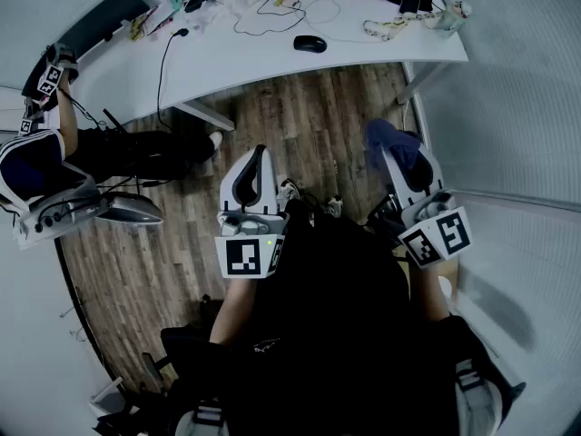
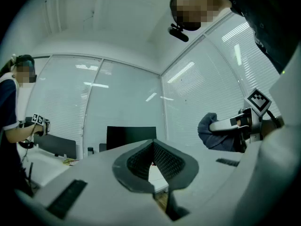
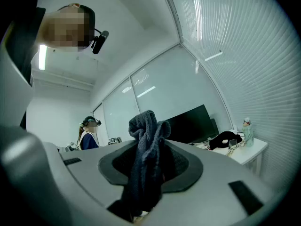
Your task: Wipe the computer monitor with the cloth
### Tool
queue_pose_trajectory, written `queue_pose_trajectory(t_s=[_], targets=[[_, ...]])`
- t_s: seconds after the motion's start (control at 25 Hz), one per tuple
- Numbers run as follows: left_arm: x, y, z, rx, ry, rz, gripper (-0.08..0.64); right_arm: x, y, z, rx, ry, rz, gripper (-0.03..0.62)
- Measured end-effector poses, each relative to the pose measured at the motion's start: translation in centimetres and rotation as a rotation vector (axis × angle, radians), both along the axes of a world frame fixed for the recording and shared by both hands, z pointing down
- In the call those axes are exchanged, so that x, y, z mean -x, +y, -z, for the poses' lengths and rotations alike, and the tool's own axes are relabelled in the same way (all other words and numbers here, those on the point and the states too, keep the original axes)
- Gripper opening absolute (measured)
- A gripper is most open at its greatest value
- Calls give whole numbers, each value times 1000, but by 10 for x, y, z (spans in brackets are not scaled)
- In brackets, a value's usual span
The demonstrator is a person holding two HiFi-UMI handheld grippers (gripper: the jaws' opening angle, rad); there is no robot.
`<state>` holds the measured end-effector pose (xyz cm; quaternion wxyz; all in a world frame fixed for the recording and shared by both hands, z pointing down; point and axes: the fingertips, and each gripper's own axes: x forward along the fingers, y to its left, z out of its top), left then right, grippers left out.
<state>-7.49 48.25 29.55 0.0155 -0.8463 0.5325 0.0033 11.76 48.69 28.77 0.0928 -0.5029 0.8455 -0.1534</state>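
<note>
Cloth [image 3: 144,131] clamped in right tool [image 3: 151,167], bunched, hanging. Left tool [image 2: 153,166] closed, empty. Monitor [image 3: 188,124] far, on worktop [image 1: 272,53], well apart from both tools. Step closer, press cloth flat on screen, wipe lightly; keep hard jaws off glass.

No legible text, labels or numbers anywhere

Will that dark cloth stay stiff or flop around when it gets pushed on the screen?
Probably floppy: the cloth bunches up above the right tongs and hangs limp below them. It looks knitted and soft, so it would likely squash flat when pushed. It also seems light, since one pinch holds it up.
</note>
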Motion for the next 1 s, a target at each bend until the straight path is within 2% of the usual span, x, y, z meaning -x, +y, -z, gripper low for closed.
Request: queue_pose_trajectory(t_s=[0.44,0.6,0.8,1.0], targets=[[-7,13,-7,11,20,-3,6,-1,7,-3,3,-7,13,133],[-5,8,0,-20,49,17,6,-7,2,-2,1,19,15,133],[-3,-12,-19,15,73,26,6,-5,-8,-2,-6,34,16,135],[-5,-56,-18,-19,59,-2,6,-4,-50,-7,6,39,27,135]])
